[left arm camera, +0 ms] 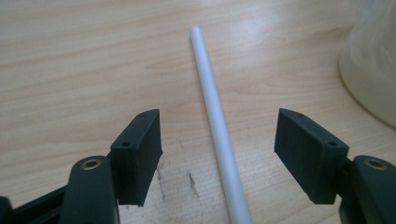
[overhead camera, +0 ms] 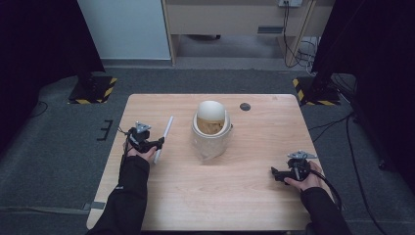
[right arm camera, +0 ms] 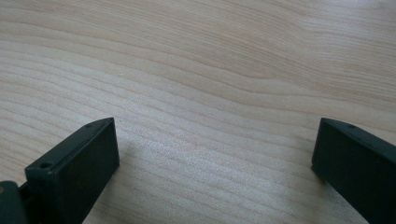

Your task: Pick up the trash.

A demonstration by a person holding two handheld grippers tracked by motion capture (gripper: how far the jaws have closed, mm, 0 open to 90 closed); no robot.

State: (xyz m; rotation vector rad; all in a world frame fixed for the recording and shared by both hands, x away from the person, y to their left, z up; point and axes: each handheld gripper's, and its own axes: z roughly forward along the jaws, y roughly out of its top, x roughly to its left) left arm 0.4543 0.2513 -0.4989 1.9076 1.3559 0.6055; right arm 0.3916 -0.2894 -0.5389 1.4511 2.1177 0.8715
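Left gripper (left arm camera: 218, 140) straddles white straw (left arm camera: 216, 116) (untouched); cup (overhead camera: 211, 132) holds brown contents.

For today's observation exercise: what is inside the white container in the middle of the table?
The high view looks into the white container from above: a tan, brownish mass shows near its top. What that material is cannot be told, and anything below it is covered. The container's raised white lid hides the back edge.

Left claw (overhead camera: 159, 145) at white stick (overhead camera: 164, 138); cup (overhead camera: 211, 131) mid-table.
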